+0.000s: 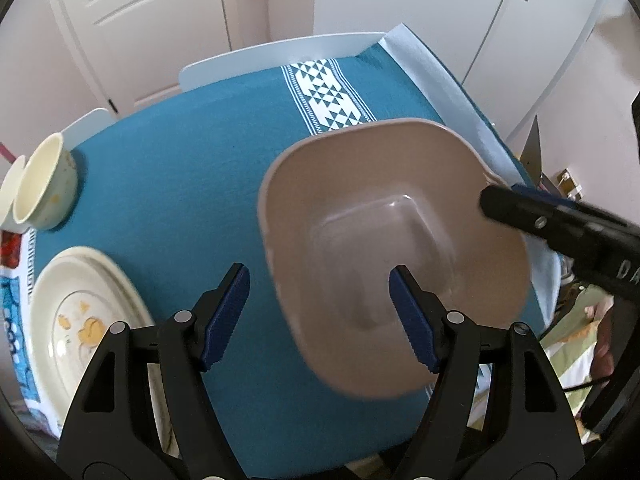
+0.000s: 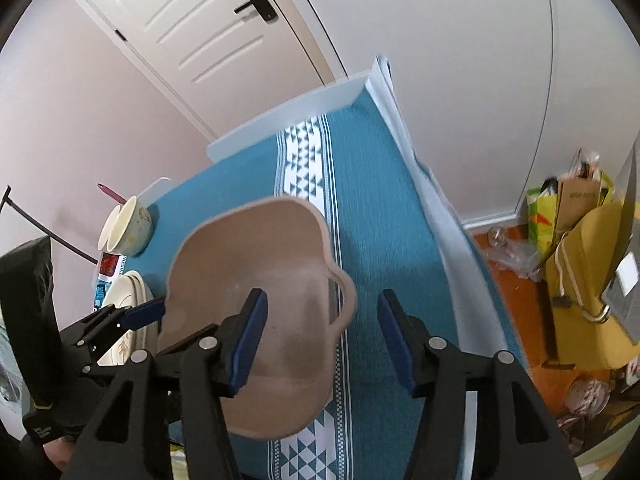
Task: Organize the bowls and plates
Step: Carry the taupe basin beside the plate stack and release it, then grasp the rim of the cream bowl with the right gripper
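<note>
progress: early I'd guess, nothing looks stacked or grouped yet
pink bowl (image 1: pixel 384 240): big squarish one with a handle lip, sitting on the cloth (image 1: pixel 192 168) toward the right edge of the table, looks freshly set down there
left tool (image 1: pixel 320 320): jaws wide, one pad over the bowl's inside and one outside its rim, not pressing it
right tool (image 2: pixel 322 338): also apart, gripping nothing, handle side of the bowl sits between its pads
plate (image 1: pixel 88 320): cream, flowery print, near the left edge
small bowls (image 1: pixel 44 184): two cream ones tipped on their sides at the far left corner, still to sort
left to do: my take, gather bowls together and the plate separately
table: teal cloth with a white triangle-pattern stripe
room: white door (image 2: pixel 192 28), pale walls, bags (image 2: pixel 572 216) on an orange floor to the right
</note>
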